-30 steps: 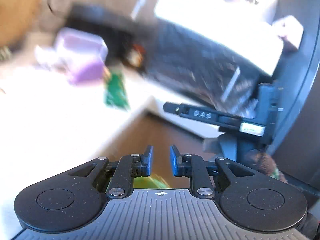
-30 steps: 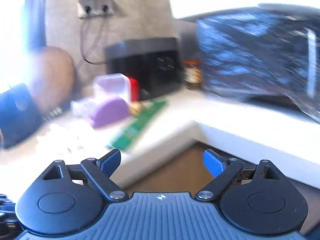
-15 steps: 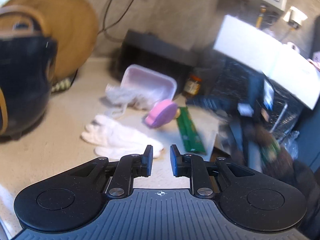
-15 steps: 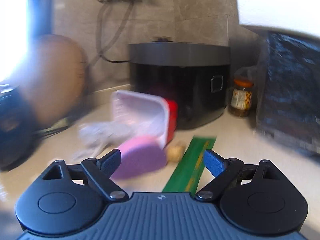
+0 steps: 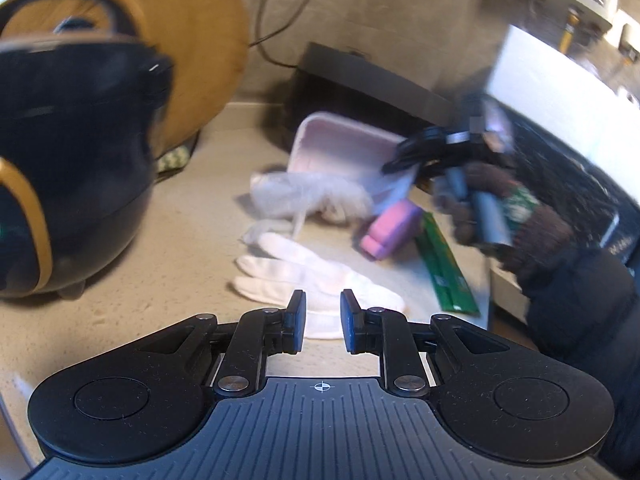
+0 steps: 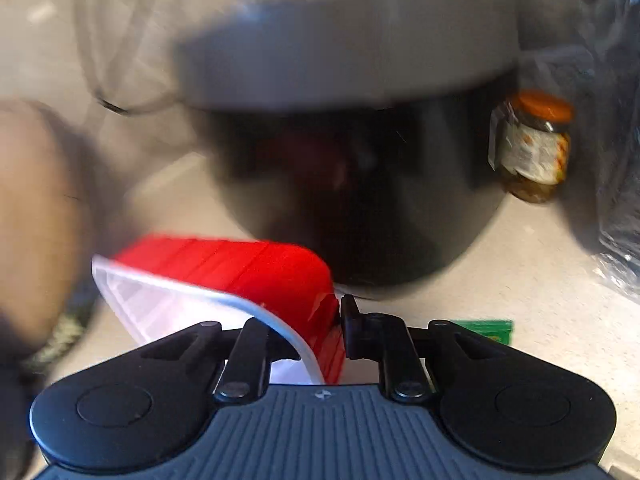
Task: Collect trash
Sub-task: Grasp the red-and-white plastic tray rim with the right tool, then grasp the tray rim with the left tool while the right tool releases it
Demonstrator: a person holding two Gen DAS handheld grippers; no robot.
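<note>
1. A red tray point(image 6: 256, 276) with a white inside is pinched at its rim by the right gripper point(image 6: 320, 332). The jaws have just been closing, and the tray's thin wall is caught between them.
2. In the left wrist view the same tray point(image 5: 340, 148) is seen ahead and to the right of the left gripper point(image 5: 322, 322), with its pale inside turned this way. The right gripper point(image 5: 404, 156) is seen at the tray's right edge, held by a hand point(image 5: 492, 216) in a dark knitted glove.
3. The left gripper is held a little way open. Nothing is held between its jaws.
4. A white glove point(image 5: 312, 276) is seen lying flat on the counter point(image 5: 168, 264), just in front of the left gripper's fingertips.
5. A crumpled clear bag point(image 5: 304, 196) is seen farther ahead, just in front of the tray.
6. A pink block point(image 5: 392, 232) is seen ahead and to the right, beside a long green wrapper point(image 5: 444, 268).
7. The end of the green wrapper point(image 6: 484, 330) is also seen just right of the right gripper's fingers.
8. A big black cooker point(image 6: 352, 168) with a grey lid is seen close behind the tray.
9. A jar point(image 6: 532, 148) with an orange lid is seen to the right of the cooker.
10. A round black pot point(image 5: 68, 152) with gold trim is seen far to the left of the left gripper.
</note>
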